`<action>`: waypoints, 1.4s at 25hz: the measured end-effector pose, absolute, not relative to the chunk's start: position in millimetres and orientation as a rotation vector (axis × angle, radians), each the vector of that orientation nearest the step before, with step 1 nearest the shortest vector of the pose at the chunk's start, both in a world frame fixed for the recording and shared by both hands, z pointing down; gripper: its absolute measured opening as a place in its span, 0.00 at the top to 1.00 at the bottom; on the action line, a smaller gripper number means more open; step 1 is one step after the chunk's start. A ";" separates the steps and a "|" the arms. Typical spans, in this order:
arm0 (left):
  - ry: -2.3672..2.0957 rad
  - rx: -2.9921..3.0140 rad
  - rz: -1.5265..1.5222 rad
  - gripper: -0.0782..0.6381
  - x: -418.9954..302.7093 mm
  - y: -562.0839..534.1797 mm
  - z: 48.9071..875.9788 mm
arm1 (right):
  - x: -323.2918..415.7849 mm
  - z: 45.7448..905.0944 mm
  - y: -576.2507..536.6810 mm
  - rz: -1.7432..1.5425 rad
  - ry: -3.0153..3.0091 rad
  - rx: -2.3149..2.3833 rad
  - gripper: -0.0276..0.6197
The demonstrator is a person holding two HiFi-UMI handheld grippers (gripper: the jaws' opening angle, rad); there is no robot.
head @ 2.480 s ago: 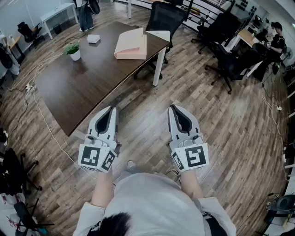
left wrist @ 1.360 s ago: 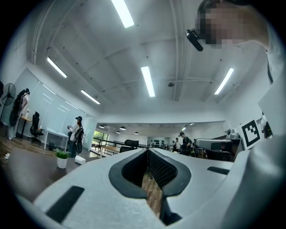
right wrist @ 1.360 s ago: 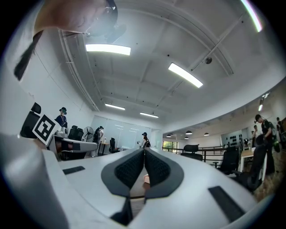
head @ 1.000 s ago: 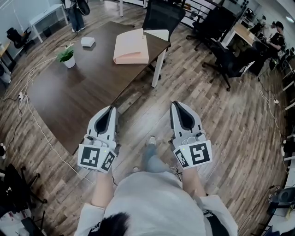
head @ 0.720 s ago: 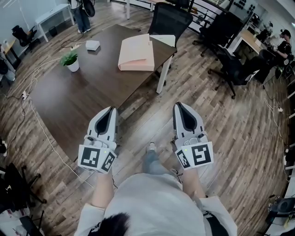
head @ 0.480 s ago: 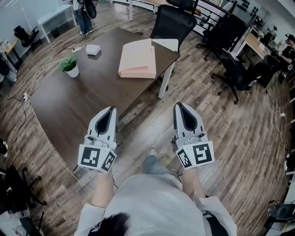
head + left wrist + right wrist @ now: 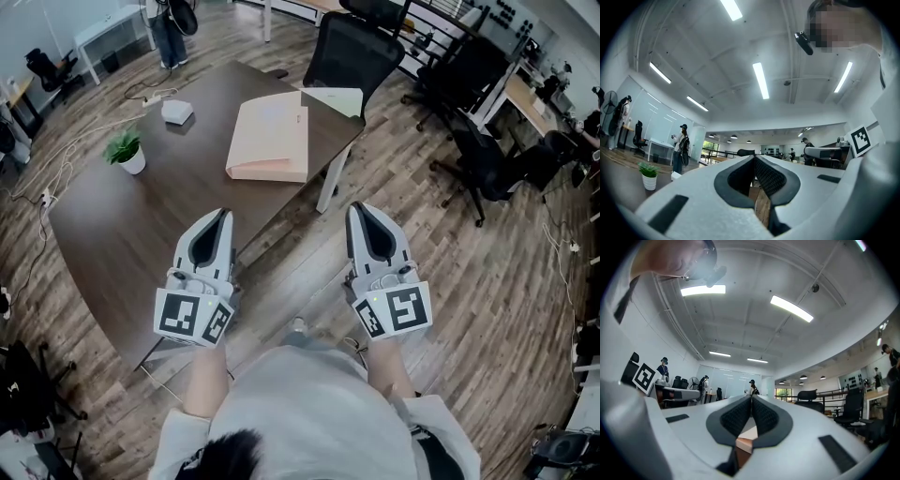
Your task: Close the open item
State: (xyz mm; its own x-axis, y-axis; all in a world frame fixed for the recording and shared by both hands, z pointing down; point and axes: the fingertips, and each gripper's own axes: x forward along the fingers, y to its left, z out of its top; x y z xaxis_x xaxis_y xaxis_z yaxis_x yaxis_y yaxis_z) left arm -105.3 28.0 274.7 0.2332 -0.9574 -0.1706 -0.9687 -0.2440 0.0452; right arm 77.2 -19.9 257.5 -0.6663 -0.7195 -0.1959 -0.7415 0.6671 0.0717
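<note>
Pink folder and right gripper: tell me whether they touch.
Apart. Head view: right gripper hangs over the floor, clear of the table where the pink folder lies.

Worktop (image 7: 141, 216) ahead of two side-by-side hand-held grippers

The left hand-held gripper (image 7: 223, 215) is over the worktop's near edge, and the right hand-held gripper (image 7: 359, 208) is beside it over the floor (image 7: 487, 272). A folder (image 7: 267, 141) lies on the worktop ahead, between their lines, with a paper sheet (image 7: 335, 98) just behind it to the right. A potted plant (image 7: 127, 152) stands ahead and left of the left hand-held gripper, and a small box (image 7: 176, 112) sits beyond it. An office chair (image 7: 352, 54) stands past the worktop's far edge.
</note>
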 end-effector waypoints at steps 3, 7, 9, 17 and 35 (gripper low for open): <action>1.888 -2.401 0.249 0.88 -97.3 2.8 272.1 | 81.3 256.6 -43.5 0.222 2.739 -1.179 0.94; 1.877 -2.388 0.255 0.88 -80.2 -27.7 265.6 | 91.4 256.2 -68.8 0.231 2.752 -1.142 0.94; 1.871 -2.381 0.256 0.88 -71.0 -40.8 262.8 | 96.5 257.2 -80.5 0.229 2.759 -1.125 0.94; 1.900 -2.385 0.193 0.88 -64.0 -69.9 277.2 | 98.1 269.6 -112.7 0.187 2.768 -1.093 0.94; 1.871 -2.421 0.168 0.88 -97.0 -163.3 279.4 | 62.1 273.8 -202.6 0.160 2.772 -1.130 0.94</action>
State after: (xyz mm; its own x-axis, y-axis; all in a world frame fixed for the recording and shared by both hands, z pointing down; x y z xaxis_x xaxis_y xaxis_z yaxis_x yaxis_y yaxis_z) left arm -97.0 -163.3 279.4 0.2496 -0.9590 -0.1338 -0.9675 -0.2526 0.0058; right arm 62.1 -202.6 273.8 -0.7072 -0.6856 -0.1726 -0.7009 0.7119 0.0442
